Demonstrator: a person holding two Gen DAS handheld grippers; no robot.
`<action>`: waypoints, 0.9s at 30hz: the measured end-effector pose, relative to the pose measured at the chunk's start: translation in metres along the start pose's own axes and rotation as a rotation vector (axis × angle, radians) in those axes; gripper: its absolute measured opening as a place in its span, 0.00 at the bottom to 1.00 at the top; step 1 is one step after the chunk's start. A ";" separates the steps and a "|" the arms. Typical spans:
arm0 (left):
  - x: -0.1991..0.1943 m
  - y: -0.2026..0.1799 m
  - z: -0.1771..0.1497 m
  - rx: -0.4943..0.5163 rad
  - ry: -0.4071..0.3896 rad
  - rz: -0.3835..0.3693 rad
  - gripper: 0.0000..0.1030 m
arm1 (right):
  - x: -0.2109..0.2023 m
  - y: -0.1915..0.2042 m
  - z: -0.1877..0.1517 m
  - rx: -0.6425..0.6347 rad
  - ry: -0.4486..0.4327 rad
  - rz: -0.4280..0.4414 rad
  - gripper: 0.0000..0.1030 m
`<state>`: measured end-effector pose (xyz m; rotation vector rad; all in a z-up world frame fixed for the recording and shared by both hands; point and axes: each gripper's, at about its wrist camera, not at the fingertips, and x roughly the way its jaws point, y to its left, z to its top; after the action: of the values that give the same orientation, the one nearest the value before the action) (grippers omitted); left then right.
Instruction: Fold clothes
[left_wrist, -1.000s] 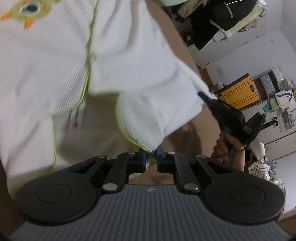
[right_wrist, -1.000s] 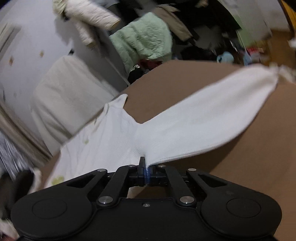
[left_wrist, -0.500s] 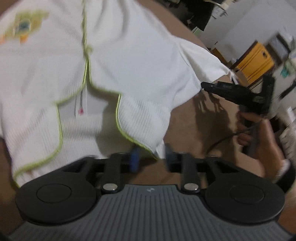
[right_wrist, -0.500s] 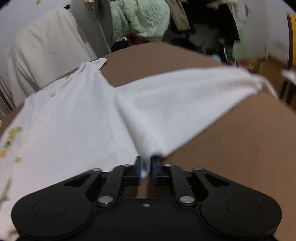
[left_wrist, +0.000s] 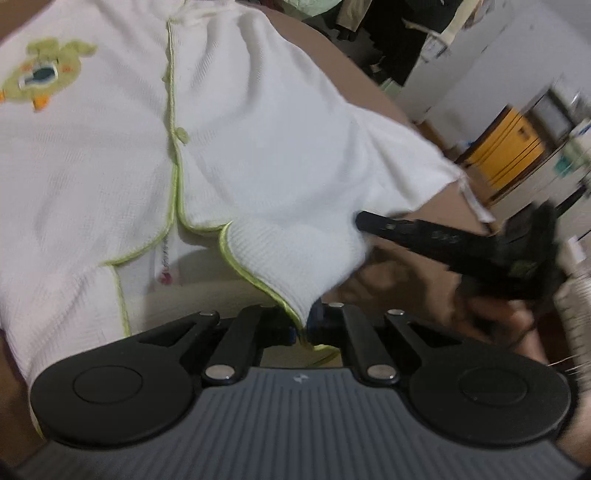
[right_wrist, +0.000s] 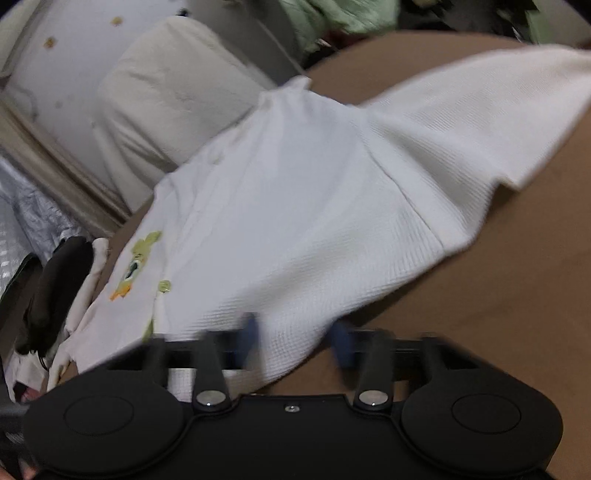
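Observation:
A white baby cardigan (left_wrist: 258, 140) with green piping and a green animal patch (left_wrist: 44, 74) lies spread on the brown table (right_wrist: 498, 295), front side up. My left gripper (left_wrist: 304, 325) is shut on the green-edged hem corner nearest me. In the right wrist view the same cardigan (right_wrist: 295, 206) stretches away, one sleeve (right_wrist: 480, 122) out to the right. My right gripper (right_wrist: 295, 332) is open, its blurred blue pads standing wide on either side of the cardigan's side edge. The right gripper (left_wrist: 369, 221) also shows in the left view, its tip at the cardigan's side below the sleeve.
A hand (left_wrist: 498, 321) holds the right gripper at the table's right. A cream padded chair (right_wrist: 166, 110) stands behind the table, with hanging clothes (right_wrist: 332, 18) beyond. Dark and pale cloth items (right_wrist: 55, 288) lie at the table's left edge. A yellow cabinet (left_wrist: 506, 155) stands far right.
My right gripper went from shut on the cardigan's side to open and let it go. The left gripper spread half a second ago and is shut on the hem again. The cardigan lies flatter.

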<state>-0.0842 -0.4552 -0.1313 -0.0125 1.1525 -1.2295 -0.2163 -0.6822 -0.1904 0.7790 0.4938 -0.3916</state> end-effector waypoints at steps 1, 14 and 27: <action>-0.003 0.002 0.000 -0.033 0.021 -0.058 0.04 | -0.006 0.003 0.002 -0.018 -0.021 0.007 0.05; 0.018 -0.011 -0.027 -0.024 0.192 0.052 0.07 | -0.010 0.041 -0.011 -0.386 0.120 -0.233 0.11; -0.077 0.027 -0.020 0.022 -0.068 0.529 0.76 | 0.000 0.094 -0.029 -0.451 0.264 0.105 0.31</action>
<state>-0.0702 -0.3769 -0.1042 0.2515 0.9978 -0.7647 -0.1768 -0.5995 -0.1545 0.4158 0.7538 -0.0702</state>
